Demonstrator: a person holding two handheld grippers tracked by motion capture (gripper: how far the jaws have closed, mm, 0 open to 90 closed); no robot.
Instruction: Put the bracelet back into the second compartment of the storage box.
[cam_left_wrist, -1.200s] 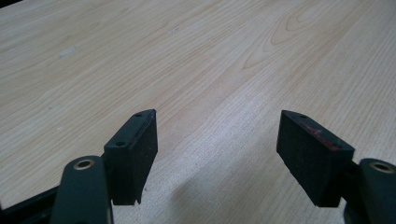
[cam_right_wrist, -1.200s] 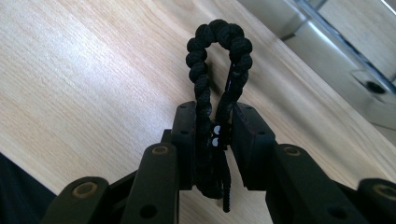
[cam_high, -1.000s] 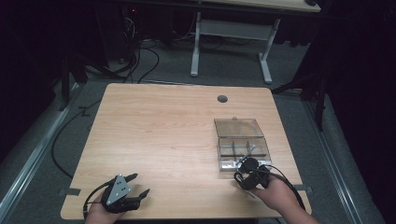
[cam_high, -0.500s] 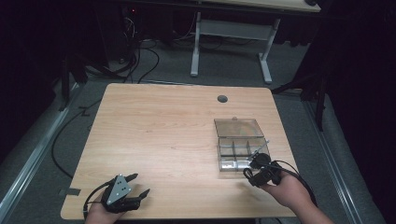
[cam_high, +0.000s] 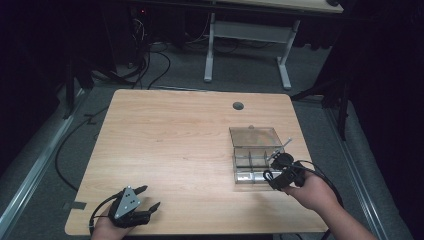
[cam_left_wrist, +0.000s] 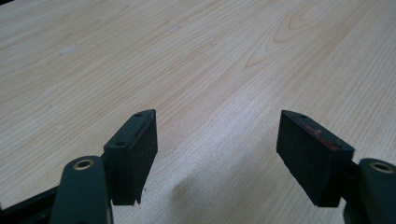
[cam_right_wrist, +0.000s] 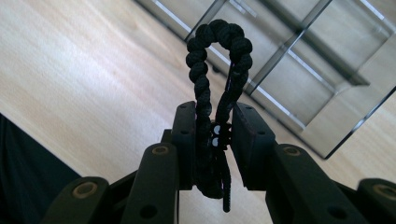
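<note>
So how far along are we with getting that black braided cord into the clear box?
Done: the right gripper is shut on the black braided cord, and the clear box lies open with its lid flat behind it. In hand: the cord hangs in the grip at the box's near right corner. Left: lowering it into a compartment and letting go. The left gripper sits open on the table, idle.

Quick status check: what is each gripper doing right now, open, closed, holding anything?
Left gripper: open, nothing between its jaws, low over the table.
Right gripper: closed on a black braided cord loop.
</note>
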